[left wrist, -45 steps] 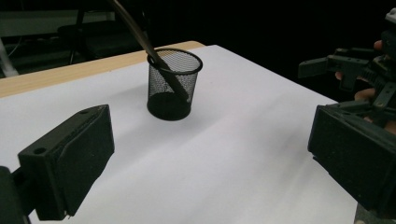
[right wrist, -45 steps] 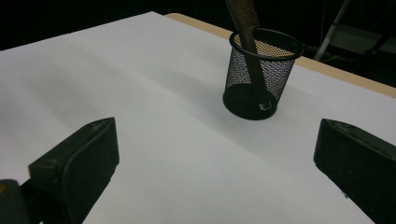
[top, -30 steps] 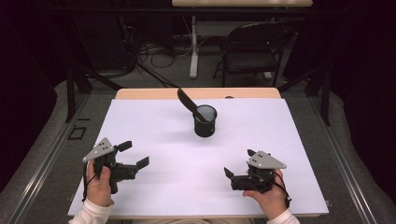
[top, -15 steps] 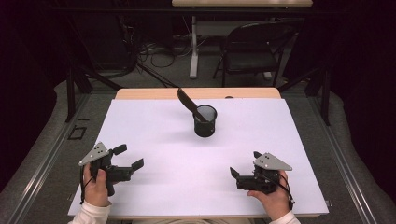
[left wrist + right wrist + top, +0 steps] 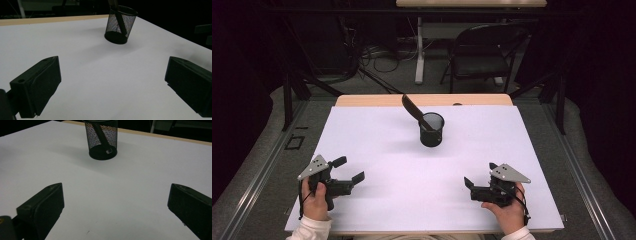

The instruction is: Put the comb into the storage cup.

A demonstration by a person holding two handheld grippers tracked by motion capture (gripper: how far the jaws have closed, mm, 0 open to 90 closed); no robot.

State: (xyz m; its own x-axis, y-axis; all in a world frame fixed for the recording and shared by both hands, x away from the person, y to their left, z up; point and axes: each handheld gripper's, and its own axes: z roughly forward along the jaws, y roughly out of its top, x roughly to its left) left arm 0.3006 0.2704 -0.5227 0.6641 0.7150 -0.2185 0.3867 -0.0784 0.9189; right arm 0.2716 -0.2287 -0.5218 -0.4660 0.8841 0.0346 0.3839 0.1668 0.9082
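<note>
Both the left gripper (image 5: 351, 170) and the right gripper (image 5: 468, 183), jaws spread and empty, had drawn back toward the table's (image 5: 377, 140) near edge, well apart from the cup (image 5: 431, 129) holding the tool (image 5: 413, 109), which suggested the placing was done.

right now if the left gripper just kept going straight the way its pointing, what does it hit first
Probably nothing soon. The left gripper, jaws open, points across bare white table. The mesh cup with the dark tool stands ahead but a little to one side, so it may pass it; depth is hard to judge.
</note>
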